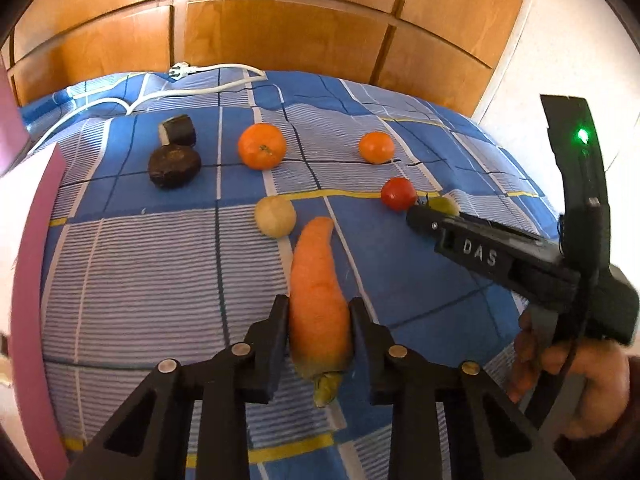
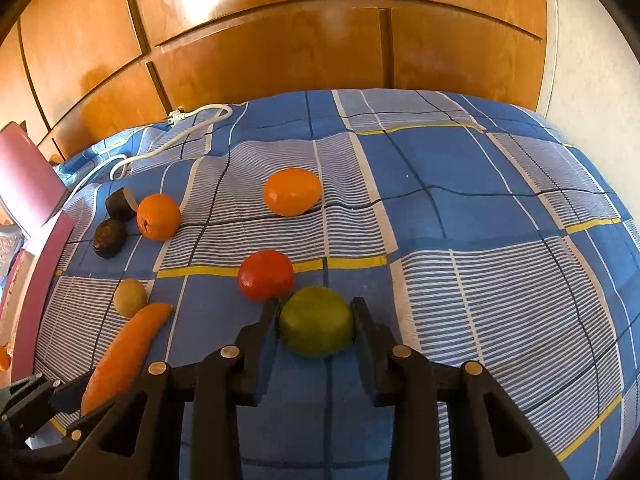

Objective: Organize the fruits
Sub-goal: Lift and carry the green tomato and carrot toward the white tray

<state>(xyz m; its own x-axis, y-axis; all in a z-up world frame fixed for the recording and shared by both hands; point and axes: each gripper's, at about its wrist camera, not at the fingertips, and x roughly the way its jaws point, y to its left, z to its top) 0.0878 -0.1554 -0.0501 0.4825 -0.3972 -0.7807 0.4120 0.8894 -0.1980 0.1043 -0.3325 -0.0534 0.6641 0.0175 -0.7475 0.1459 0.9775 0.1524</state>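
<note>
Blue checked cloth (image 2: 460,184) covers the bed on which all the produce lies loose; no bowl or basket shows in either view, only a pink-edged object (image 1: 24,208) at the left border whose nature I cannot tell. Left gripper (image 1: 319,320) has closed its two black fingers (image 1: 276,320) against the thick end of the carrot (image 1: 318,292), one on each flank, with the carrot's tip pointing away toward a pale round fruit (image 1: 275,216) lying just beyond it. Right gripper (image 2: 315,320) straddles the green fruit (image 2: 316,320); its fingers (image 2: 362,320) sit right at the fruit's two sides, narrowly parted, and appear to touch it. A red tomato (image 2: 266,274) lies against the green fruit's far left side, next to the right gripper's left fingertip. Farther back lie two oranges (image 2: 292,191), well apart, the left one (image 2: 158,216) beside two dark avocado pieces (image 2: 110,238). A white cable (image 2: 172,136) trails across the cloth's far left corner, before wooden cabinet doors (image 2: 280,48). In the left view a hand (image 1: 580,384) grips the right gripper's handle.
</note>
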